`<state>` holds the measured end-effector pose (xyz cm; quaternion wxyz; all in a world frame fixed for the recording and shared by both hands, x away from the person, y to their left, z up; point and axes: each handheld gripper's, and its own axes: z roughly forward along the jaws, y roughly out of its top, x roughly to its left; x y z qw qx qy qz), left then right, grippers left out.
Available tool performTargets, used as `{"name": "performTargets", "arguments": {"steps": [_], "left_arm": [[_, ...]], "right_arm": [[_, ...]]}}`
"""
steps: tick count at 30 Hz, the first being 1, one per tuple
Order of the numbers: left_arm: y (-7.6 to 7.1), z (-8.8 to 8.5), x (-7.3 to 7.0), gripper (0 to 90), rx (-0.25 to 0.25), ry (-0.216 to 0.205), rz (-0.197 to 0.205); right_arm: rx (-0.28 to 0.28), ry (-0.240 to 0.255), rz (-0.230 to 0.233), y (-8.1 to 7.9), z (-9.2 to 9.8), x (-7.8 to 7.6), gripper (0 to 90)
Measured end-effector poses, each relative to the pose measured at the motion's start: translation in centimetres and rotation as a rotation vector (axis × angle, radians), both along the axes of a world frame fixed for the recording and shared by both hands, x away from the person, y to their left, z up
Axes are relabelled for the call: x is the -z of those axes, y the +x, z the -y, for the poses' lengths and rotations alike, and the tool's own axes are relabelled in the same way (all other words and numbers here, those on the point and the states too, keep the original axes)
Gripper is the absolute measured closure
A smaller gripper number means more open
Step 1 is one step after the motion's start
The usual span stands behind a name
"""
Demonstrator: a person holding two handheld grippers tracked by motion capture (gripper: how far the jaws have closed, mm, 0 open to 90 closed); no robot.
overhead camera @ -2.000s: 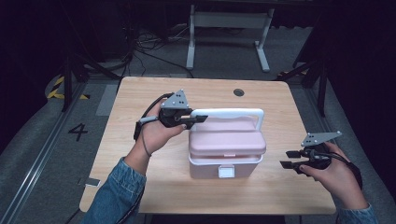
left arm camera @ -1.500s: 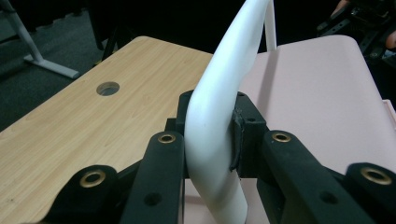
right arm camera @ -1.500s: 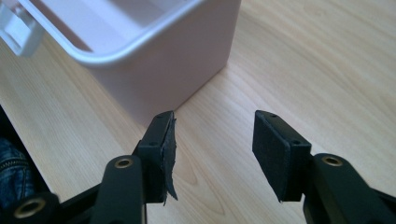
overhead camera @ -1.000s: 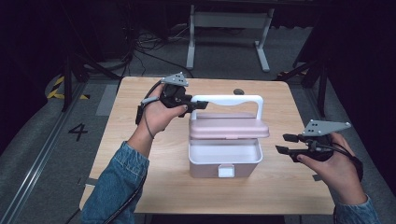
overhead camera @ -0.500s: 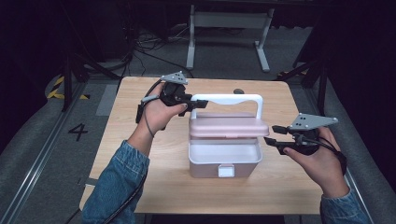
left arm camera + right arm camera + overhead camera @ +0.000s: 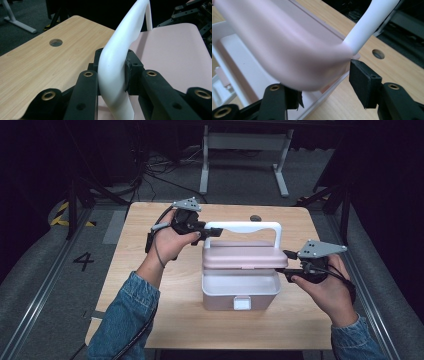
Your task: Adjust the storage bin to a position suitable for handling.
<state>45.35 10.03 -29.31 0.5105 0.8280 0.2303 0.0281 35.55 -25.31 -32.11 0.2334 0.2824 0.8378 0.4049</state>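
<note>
— Where is the pink plastic box [image 6: 239,290] sitting?
— Mid-counter [image 6: 150,320]. The left hand-held gripper [image 6: 212,233] is clamping its white handle [image 6: 243,226], lid raised; the right hand-held gripper [image 6: 289,265] is spreading around the lid's corner.

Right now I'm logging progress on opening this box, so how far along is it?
Done: the pink lid is lifted clear of the box base, whose inside shows. In hand: the left gripper is shut on the white handle, holding the lid up; the right gripper, jaws just opening wider, sits at the lid's right corner without pressing it. Left: probably gripping that corner and swinging the lid fully back.
</note>
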Motion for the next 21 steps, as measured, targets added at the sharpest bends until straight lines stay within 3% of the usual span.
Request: {"name": "performTargets", "arguments": {"steps": [3, 8, 15, 21], "left_arm": [[0.0, 0.0, 0.0, 75.8, -0.006, 0.0, -0.001], [-0.1, -0.2, 0.1, 73.0, -0.016, -0.003, -0.008], [-0.4, -0.8, -0.2, 53.4, -0.048, -0.008, 0.039], [-1.1, -1.9, -0.9, 48.3, -0.083, -0.006, 0.082]], "right_arm": [[0.006, -0.001, 0.043, 0.0, -0.4, 0.0, 45.8], [0.016, -0.001, 0.057, -0.1, -0.5, 0.0, 47.7], [0.015, 0.005, 0.057, -0.2, -0.2, -0.2, 51.7], [0.017, 0.015, 0.076, -0.4, -0.2, -0.7, 55.2]]}}
